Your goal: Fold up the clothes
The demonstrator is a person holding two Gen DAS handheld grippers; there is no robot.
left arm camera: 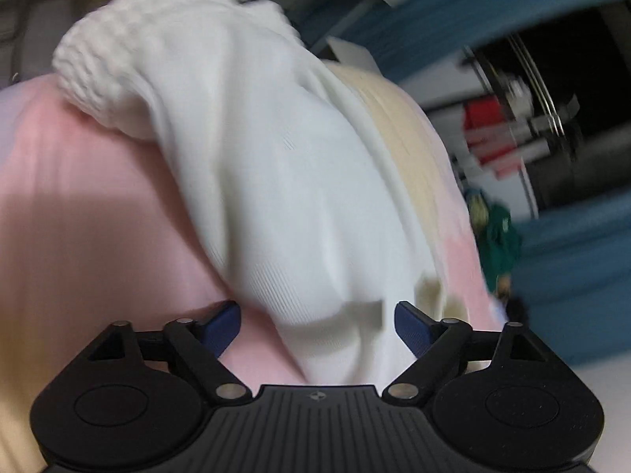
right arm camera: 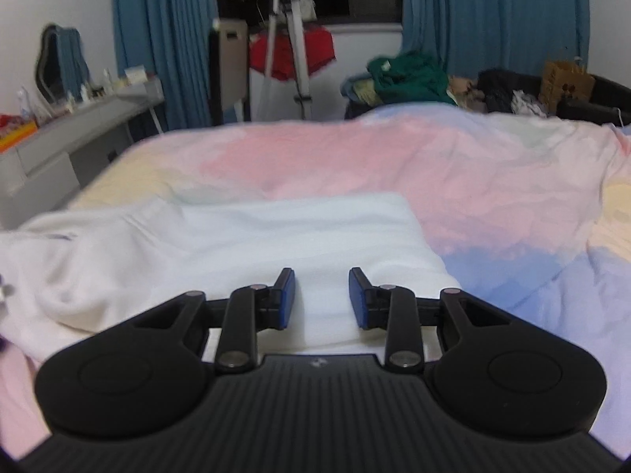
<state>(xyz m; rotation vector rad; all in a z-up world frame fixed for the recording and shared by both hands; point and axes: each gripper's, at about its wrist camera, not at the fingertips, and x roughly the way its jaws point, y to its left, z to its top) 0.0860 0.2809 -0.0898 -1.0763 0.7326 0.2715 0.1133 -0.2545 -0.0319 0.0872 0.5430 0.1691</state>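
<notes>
While your white ribbed knit garment [right arm camera: 244,244] lies on the pastel patchwork bedspread [right arm camera: 453,173], partly squared on one side but still rumpled, your left gripper [left arm camera: 317,325] gapes wide and your right gripper [right arm camera: 321,295] sits half-spread, both empty, so folding looks unfinished.

The right tool [right arm camera: 321,299] hangs low over a white garment [right arm camera: 244,244] spread on the bed [right arm camera: 394,165], its two blue-padded fingers [right arm camera: 287,297] parted with bare white cloth showing between them. The garment runs from the tool toward 9 o'clock, where it bunches into soft folds. The pastel bedcover shows pink at 12 o'clock and blue at 3 o'clock. Beyond the bed, a tripod [right arm camera: 288,39] stands at 12 o'clock before blue curtains [right arm camera: 165,39], a grey surface [right arm camera: 79,130] sits at 10 o'clock, and green clothes [right arm camera: 410,75] are heaped at 1 o'clock.
</notes>
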